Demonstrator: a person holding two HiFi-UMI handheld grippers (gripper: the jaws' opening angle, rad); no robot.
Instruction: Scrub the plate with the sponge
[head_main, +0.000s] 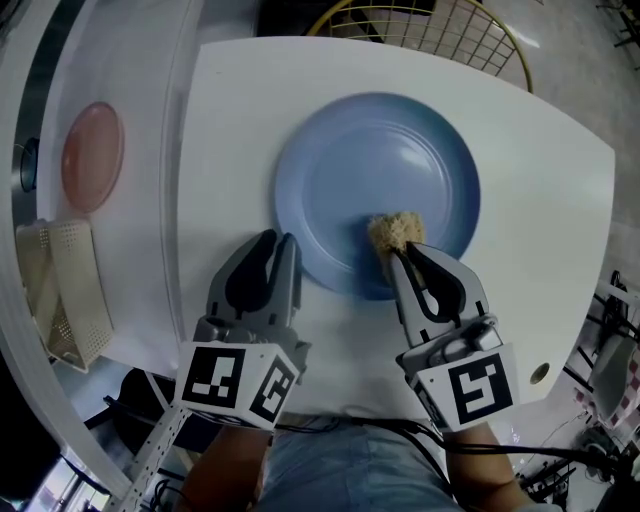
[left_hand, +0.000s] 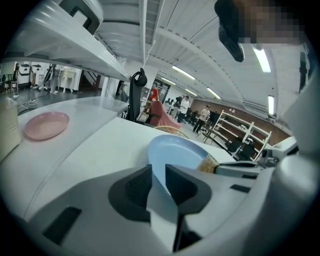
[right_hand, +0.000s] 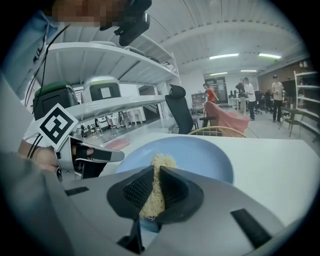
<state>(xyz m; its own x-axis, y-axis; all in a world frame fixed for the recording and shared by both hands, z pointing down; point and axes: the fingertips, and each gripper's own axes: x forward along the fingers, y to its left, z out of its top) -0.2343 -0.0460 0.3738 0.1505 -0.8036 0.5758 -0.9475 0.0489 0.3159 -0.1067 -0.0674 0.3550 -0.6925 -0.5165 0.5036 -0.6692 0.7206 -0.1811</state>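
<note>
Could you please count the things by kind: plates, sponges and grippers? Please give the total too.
Plates: 2, the blue plate and the pink plate
Sponges: 1, the sponge
Grippers: 2, the left gripper and the right gripper
Total: 5

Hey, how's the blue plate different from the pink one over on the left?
The blue plate looks bigger than the pink plate. The blue plate lies on the table in front; the pink plate sits on the counter to the left. The left gripper grips the blue plate's rim and the right gripper holds a sponge on it; the pink plate is untouched. Both are round and lie flat.
</note>
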